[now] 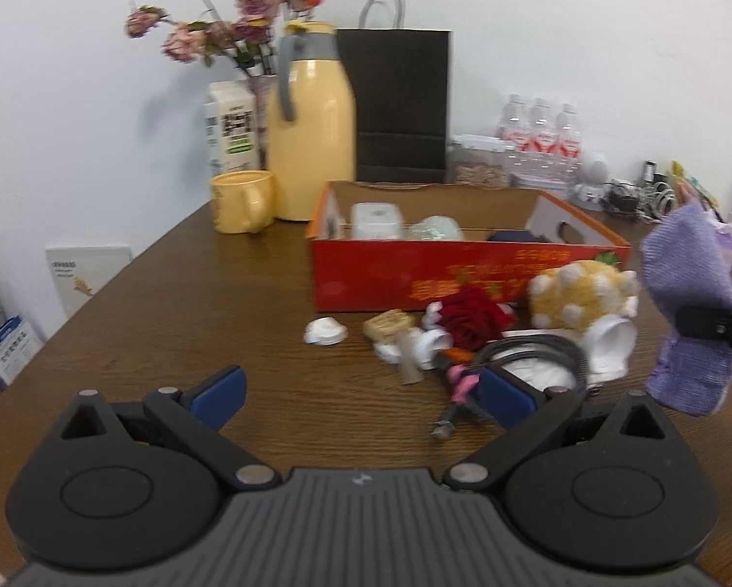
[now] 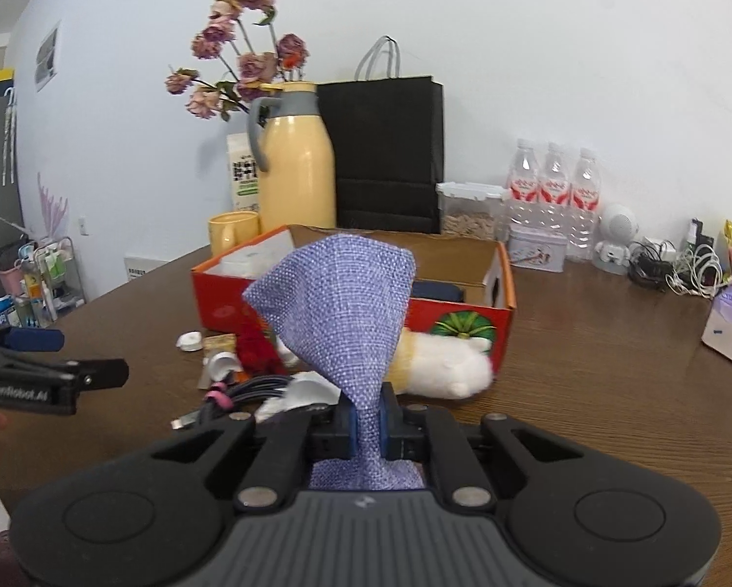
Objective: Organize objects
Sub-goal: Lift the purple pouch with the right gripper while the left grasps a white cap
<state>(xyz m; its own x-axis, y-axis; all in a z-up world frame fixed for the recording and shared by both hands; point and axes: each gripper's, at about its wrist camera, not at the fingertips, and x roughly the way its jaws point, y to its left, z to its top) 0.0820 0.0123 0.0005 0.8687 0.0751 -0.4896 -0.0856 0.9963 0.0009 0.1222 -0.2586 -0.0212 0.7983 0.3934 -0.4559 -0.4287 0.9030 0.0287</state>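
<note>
We hold the right claw (image 2: 368, 433) clamped on a lilac woven cloth pouch (image 2: 336, 303); its blue pads pinch the pouch's narrow middle, so the wider part fans upward above the fingers and a short end hangs behind them. The pouch is lifted clear of the brown wooden table (image 2: 586, 381), in front of the open red cardboard box (image 2: 463, 323) with plain brown inner walls. From the left wrist view, the same pouch (image 1: 688, 293) shows at the right edge, gripped by the right claw (image 1: 703, 323), right of the box (image 1: 390, 274).

Our left claw (image 1: 361, 391) stands wide, nothing between its blue pads, low over the near table (image 1: 170, 303). Just beyond its right finger lies a coil of dark cable (image 1: 537, 352), beside a dark red fabric rose (image 1: 468, 315), a yellow plush toy with white bumps (image 1: 581, 298), a white cap (image 1: 324, 332) and a small tan packet (image 1: 388, 323), all clustered against the box's near wall.

Inside the box we see a white square container (image 1: 375, 220) and a dark blue item (image 1: 512, 236). Behind the box stand a tall yellow jug with a grey handle (image 1: 312, 142), a yellow mug (image 1: 241, 200), a black paper bag (image 1: 400, 107) and three clear water bottles (image 1: 542, 137).
</note>
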